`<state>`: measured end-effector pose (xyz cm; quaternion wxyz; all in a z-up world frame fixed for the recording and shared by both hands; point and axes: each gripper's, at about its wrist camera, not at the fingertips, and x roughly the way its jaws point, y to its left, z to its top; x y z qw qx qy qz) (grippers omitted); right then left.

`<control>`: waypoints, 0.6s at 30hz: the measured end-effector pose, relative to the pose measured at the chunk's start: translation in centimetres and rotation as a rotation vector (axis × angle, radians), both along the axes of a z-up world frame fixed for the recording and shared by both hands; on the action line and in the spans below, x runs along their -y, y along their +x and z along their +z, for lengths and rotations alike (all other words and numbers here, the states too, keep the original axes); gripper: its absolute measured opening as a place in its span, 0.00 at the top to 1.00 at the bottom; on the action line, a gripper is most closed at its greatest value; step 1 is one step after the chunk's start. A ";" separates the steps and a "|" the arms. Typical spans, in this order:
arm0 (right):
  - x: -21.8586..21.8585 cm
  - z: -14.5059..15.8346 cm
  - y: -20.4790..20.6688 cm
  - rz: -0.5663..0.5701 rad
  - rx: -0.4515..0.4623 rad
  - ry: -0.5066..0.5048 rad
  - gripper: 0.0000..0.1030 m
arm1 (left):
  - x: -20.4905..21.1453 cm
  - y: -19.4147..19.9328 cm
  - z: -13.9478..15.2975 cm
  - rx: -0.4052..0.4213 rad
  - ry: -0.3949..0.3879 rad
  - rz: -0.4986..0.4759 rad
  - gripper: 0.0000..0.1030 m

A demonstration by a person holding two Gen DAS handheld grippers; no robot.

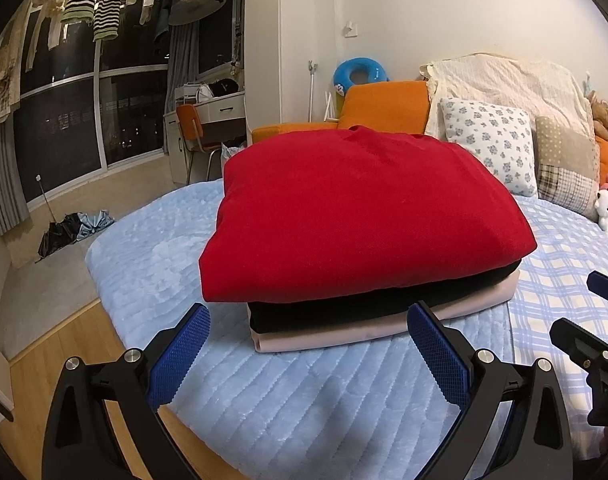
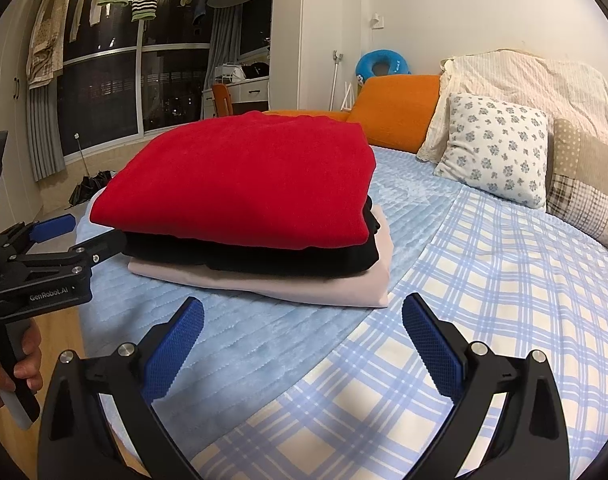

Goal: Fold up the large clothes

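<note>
A folded red garment (image 1: 364,216), thick and soft with a fine knit-like weave and rounded, puffy edges, lies on top of a stack of three, forming a broad rectangular slab. Beneath it sits a folded black garment (image 1: 344,312), matte and dark, and at the bottom a smooth pale beige garment (image 1: 384,332) whose flat edge sticks out past the other two. The stack rests on the bed, on a light blue quilted blanket (image 1: 164,248) with a plush, ribbed surface; beside it on the right a blue-and-cream checked sheet (image 2: 484,280) covers the rest of the mattress. The left tongs (image 1: 308,352) are spread wide and hold nothing, their blue pads (image 1: 180,360) studded with a fine grid, just in front of the stack's near edge. The right tongs (image 2: 302,344) are likewise wide apart and empty, hovering over the seam between blanket and sheet, near the stack's right corner. At the head of the bed stand a white pillow with blue flowers (image 2: 500,148), a patchwork cushion (image 2: 584,184) and a cream textured cover (image 2: 536,84). An orange upholstered cushion (image 2: 396,108) lies behind the stack, and striped clothes (image 1: 92,4) hang by the dark window.
</note>
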<state>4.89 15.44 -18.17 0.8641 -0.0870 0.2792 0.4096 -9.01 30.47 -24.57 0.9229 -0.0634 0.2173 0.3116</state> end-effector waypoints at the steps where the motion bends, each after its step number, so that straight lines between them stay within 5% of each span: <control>1: 0.0 0.0 0.0 0.000 -0.001 0.000 0.05 | 0.1 0.0 0.0 0.000 0.004 0.001 0.03; 18: 0.1 -0.2 0.0 -0.001 -0.003 -0.004 0.05 | 0.3 0.0 -0.4 -0.003 -0.001 -0.001 0.03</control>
